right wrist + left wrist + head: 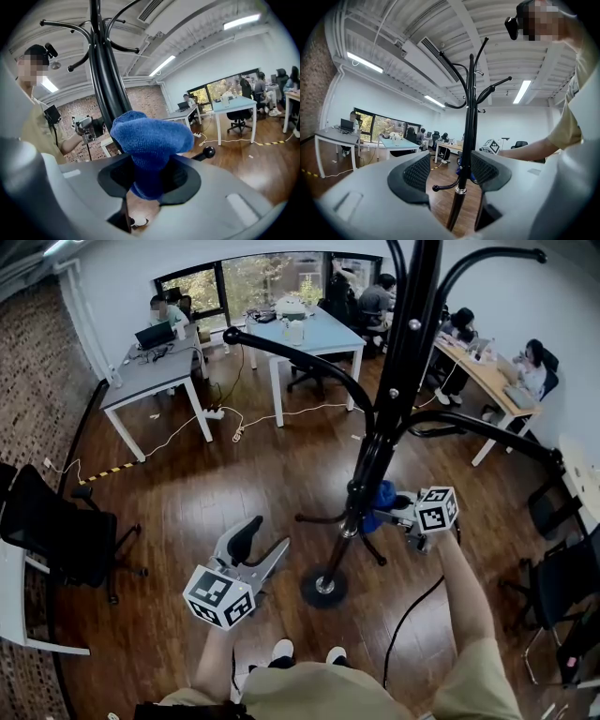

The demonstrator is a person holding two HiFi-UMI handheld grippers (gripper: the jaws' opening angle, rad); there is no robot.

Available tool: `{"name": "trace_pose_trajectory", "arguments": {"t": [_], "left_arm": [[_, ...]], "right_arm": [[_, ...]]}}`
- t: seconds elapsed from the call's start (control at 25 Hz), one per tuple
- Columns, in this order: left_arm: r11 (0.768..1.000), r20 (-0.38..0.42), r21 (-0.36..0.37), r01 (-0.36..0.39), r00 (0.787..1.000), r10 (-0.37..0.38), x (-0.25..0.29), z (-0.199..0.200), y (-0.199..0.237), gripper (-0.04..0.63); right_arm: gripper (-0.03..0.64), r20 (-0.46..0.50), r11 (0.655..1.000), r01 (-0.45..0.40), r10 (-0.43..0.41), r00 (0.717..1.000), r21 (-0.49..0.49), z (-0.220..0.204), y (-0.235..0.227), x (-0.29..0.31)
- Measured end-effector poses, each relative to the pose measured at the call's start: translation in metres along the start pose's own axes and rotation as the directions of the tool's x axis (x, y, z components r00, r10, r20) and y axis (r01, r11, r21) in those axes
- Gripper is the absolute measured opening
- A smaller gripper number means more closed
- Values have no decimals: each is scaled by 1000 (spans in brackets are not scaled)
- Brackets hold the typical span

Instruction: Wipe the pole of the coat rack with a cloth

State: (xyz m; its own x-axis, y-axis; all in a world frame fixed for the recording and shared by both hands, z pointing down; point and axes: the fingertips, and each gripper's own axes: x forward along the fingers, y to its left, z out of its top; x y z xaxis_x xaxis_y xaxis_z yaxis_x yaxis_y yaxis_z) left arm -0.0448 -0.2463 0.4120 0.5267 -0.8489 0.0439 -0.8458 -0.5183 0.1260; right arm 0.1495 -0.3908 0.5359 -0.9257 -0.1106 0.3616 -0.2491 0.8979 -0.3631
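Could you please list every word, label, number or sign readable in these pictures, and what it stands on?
No text is readable in any view.
Cube on the left gripper: black-and-white square markers only, no letters.
Cube on the right gripper: the same.
Blue cloth: no label visible.
Laptop screen on the far desk: too small to read.

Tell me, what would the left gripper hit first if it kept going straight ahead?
Probably the coat rack's pole: it stands ahead, in line with the gap between the left gripper's open jaws, though how far ahead is unclear.
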Motion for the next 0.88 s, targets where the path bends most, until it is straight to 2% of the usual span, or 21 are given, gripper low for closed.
{"name": "trace_pose_trajectory", "arguments": {"t": [0.12,0.24,0.32,0.4,0.48,0.52,0.64,0.68,0.72,0.76,0.84,0.88], "left_arm": [[1000,-6,4,15,1000,-15,3,-2,1,247],[997,-4,36,72,997,-72,15,-4,6,247],[991,13,50,124,992,-125,25,-1,20,249],[980,26,43,193,981,-194,29,2,40,249],[960,30,38,278,960,-279,35,5,55,249],[945,28,39,326,945,-327,41,6,60,247],[884,-3,41,466,885,-466,52,-1,71,247],[863,-19,44,503,864,-503,53,-2,76,245],[844,-35,48,534,845,-533,54,-2,83,245],[827,-47,49,559,829,-558,54,0,89,247],[802,-52,44,596,803,-594,54,6,102,245],[793,-48,41,608,794,-607,54,9,107,244]], "right_arm": [[139,-3,994,92,-92,996,-58,3,-1,-4],[140,36,950,264,-262,964,-167,10,0,-18],[140,131,890,402,-382,915,-213,34,11,-30],[140,236,814,530,-481,845,-239,59,42,-35],[140,302,706,660,-590,749,-258,72,78,-42],[140,316,634,728,-656,685,-261,75,95,-49],[140,336,393,894,-830,445,-214,83,144,-60],[140,351,330,924,-857,378,-192,90,162,-55],[140,360,279,943,-873,329,-184,98,179,-44],[140,353,234,951,-888,293,-202,105,193,-29],[140,290,130,942,-931,223,-309,118,203,5],[140,259,70,927,-950,175,-369,126,201,20]]}}
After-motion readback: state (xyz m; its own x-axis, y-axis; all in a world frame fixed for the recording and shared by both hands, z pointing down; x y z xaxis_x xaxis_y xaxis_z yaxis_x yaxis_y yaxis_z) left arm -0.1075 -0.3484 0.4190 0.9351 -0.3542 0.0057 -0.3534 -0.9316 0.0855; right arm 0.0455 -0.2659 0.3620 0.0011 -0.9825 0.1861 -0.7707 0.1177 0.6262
